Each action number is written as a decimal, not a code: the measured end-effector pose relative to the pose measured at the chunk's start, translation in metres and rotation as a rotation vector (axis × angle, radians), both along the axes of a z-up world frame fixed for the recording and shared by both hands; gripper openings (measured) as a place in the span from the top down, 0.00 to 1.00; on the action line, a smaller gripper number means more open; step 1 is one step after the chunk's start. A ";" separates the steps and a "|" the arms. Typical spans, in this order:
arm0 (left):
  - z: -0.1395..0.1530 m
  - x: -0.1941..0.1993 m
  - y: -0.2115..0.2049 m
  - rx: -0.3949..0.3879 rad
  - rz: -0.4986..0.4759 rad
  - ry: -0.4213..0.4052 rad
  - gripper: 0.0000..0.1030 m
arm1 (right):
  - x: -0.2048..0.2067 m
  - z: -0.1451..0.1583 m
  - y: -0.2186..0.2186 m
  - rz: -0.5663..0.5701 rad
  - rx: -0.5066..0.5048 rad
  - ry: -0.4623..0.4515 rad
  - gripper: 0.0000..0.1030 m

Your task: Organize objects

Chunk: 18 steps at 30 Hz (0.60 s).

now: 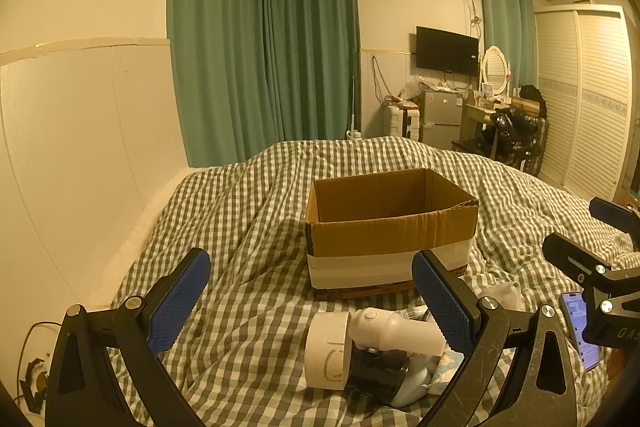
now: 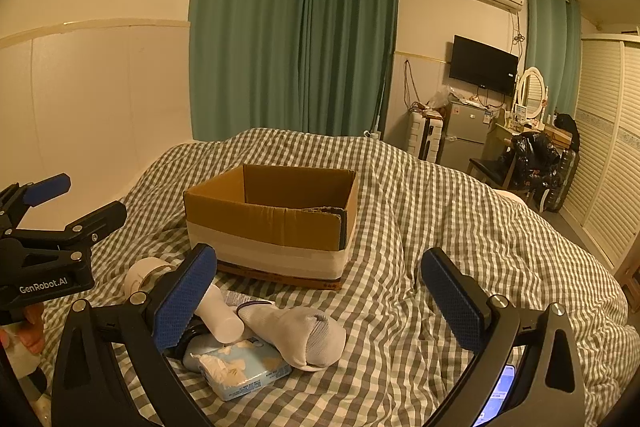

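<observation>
An open cardboard box (image 1: 390,227) stands on the checked bed; it also shows in the right wrist view (image 2: 272,223). In front of it lies a pile: a roll of tape (image 1: 326,349), a white handheld device (image 1: 394,333), a rolled white sock (image 2: 298,337) and a tissue pack (image 2: 244,367). My left gripper (image 1: 314,301) is open and empty, just above the tape and device. My right gripper (image 2: 320,301) is open and empty, above the sock; it also shows in the left wrist view (image 1: 600,227).
The checked duvet (image 2: 440,211) covers the whole bed, with a wall at the left. A phone (image 1: 580,327) lies at the right of the pile. A fridge, dresser and wardrobe stand far behind.
</observation>
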<state>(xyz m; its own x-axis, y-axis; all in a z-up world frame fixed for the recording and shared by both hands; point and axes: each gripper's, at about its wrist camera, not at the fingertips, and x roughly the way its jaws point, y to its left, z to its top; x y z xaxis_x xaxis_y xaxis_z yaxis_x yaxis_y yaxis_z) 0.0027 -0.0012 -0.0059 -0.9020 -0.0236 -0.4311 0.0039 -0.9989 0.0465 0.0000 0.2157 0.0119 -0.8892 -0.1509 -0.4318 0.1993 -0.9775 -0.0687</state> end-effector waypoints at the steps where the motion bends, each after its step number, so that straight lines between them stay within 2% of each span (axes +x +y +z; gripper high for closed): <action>1: 0.000 0.000 0.000 0.000 0.000 -0.001 0.00 | 0.000 0.000 0.001 -0.002 -0.005 0.003 0.00; 10: -0.004 -0.003 0.000 -0.002 -0.003 -0.013 0.00 | -0.004 0.000 0.000 0.004 -0.002 -0.007 0.00; 18: -0.019 -0.011 0.001 -0.014 -0.010 -0.057 0.00 | -0.013 -0.009 0.001 0.000 0.007 -0.037 0.00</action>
<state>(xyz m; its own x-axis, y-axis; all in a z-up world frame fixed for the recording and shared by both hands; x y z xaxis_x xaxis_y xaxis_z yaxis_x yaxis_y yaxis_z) -0.0082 -0.0003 -0.0246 -0.8761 -0.0210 -0.4817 -0.0094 -0.9981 0.0607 -0.0127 0.2162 0.0027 -0.8728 -0.1473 -0.4654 0.2013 -0.9771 -0.0683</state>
